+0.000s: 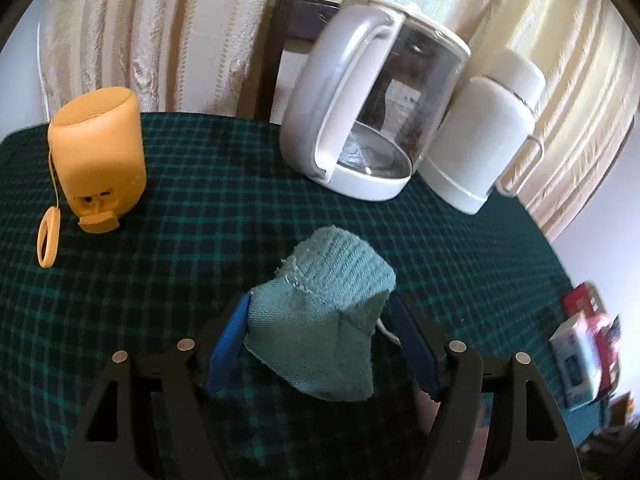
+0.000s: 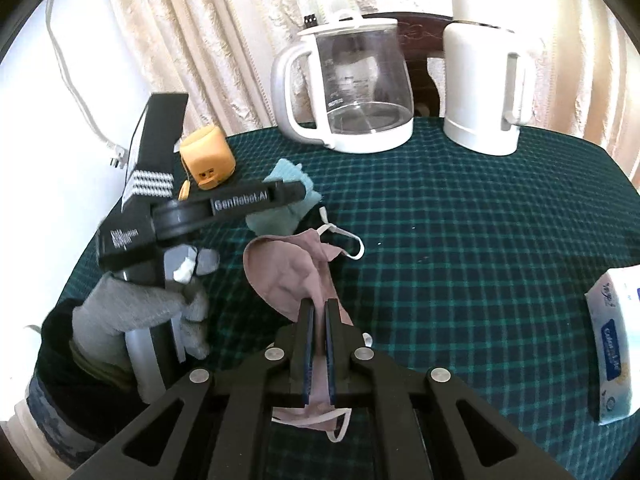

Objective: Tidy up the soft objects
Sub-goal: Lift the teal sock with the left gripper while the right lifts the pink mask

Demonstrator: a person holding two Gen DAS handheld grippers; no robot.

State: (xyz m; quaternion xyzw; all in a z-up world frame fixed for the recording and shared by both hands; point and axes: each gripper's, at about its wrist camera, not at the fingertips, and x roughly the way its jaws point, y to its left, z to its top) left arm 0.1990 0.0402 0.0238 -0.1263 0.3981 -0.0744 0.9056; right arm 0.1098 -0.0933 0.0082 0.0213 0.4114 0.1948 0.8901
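Note:
A teal knitted sock (image 1: pixel 320 280) lies bunched on the green checked tablecloth (image 1: pixel 200 208). It sits between the blue pads of my left gripper (image 1: pixel 320 302), whose jaws stand apart; a gap shows on the sock's right side. In the right wrist view the same sock (image 2: pixel 276 216) pokes out under the left gripper's black body, which a grey-gloved hand (image 2: pixel 140 308) holds. A pink face mask (image 2: pixel 280 276) with white ear loops hangs pinched in my right gripper (image 2: pixel 319 305), shut on it just above the cloth.
An orange speaker (image 1: pixel 96 152) with a ring strap stands at the left. A glass carafe (image 1: pixel 372 112) and a white flask (image 1: pixel 480 132) stand at the back, a chair behind them. A tissue pack (image 2: pixel 616 344) lies at the table's right edge.

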